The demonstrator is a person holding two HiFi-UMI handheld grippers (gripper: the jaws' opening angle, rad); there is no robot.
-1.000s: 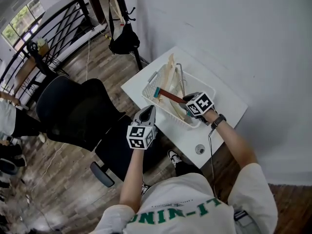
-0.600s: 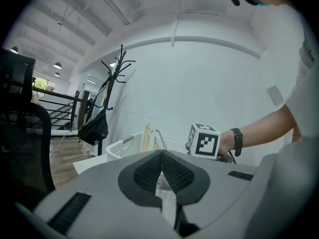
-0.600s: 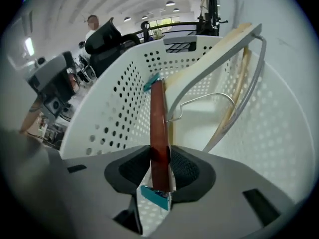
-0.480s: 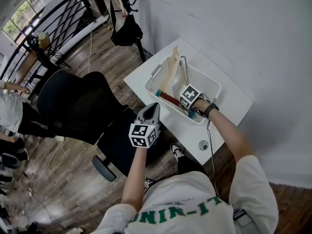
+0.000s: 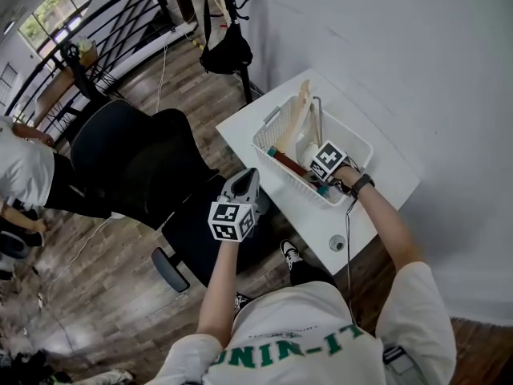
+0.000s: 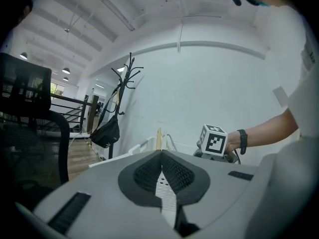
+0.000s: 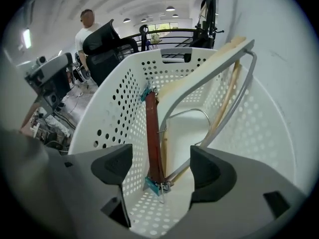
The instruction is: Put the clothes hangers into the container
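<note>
Flanking basket [image 5: 271, 123] table [image 5: 237, 131], black office chair [image 5: 128, 160]

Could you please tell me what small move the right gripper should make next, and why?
Probably lift the right gripper straight up, away from the basket: its jaws are opening, pads clear of the dark red hanger, which already rests inside against the perforated wall beside the wooden hangers.

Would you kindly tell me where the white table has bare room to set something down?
Bare tabletop lies between the basket and the wall, and beside the small round fitting at the near corner. The basket is crowded with hangers.
</note>
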